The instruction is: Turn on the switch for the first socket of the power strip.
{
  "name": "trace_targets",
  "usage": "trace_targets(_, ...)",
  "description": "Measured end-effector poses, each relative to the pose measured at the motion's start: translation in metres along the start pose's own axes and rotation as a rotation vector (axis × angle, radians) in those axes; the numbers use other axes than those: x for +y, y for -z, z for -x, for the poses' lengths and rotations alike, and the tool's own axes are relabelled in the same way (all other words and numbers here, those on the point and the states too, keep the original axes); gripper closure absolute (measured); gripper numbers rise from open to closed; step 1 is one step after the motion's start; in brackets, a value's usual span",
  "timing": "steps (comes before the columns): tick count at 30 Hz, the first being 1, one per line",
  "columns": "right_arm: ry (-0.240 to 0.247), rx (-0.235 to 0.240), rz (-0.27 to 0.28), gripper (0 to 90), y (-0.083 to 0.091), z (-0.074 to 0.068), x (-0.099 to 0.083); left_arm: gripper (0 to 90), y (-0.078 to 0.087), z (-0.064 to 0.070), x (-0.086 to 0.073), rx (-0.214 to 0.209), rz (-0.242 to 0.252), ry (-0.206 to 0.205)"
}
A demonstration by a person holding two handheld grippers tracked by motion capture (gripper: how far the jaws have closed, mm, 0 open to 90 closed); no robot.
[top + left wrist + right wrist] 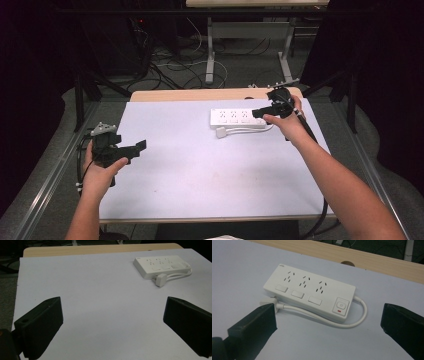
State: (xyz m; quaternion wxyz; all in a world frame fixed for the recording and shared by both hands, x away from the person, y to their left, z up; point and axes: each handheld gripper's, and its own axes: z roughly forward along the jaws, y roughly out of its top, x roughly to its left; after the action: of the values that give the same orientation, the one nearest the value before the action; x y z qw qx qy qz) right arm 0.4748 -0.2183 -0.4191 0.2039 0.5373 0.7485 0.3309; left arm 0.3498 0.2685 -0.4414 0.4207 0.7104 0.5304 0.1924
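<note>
A white power strip [236, 118] lies on the pale surface [200, 170]; the right gripper [260, 113], jaws spread, hovers just beside it; the left gripper [135, 148], jaws spread, is well apart from the strip.

white three-socket power strip [312, 293] lies flat, cable [332, 321] looped alongside.

High view looks down from above; both gripper views low, sharing power strip [309, 296], right nearer.
</note>
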Motion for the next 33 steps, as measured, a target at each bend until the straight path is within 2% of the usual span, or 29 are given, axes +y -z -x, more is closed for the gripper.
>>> trace_targets(7,0.007,0.02,0.037,0.0,0.027,0.002,-0.012,2.4,0.001,0.001,0.001,-0.006,0.0,0.0)
trace_targets(15,0.024,0.021,0.09,0.0,0.05,0.009,-0.03,0.4,0.001,0.003,0.001,-0.02,0.018,0.01)
trace_targets(21,-0.017,0.051,0.125,0.0,0.063,0.013,-0.048,0.2,0.002,0.004,0.001,-0.016,0.01,-0.006)
trace_targets(25,-0.022,0.043,0.155,0.0,0.072,0.014,-0.06,0.2,0.001,0.005,0.001,-0.011,0.011,-0.006)
trace_targets(33,-0.03,0.054,0.167,0.0,0.086,0.014,-0.082,0.2,0.001,0.005,0.001,-0.011,0.005,-0.011)
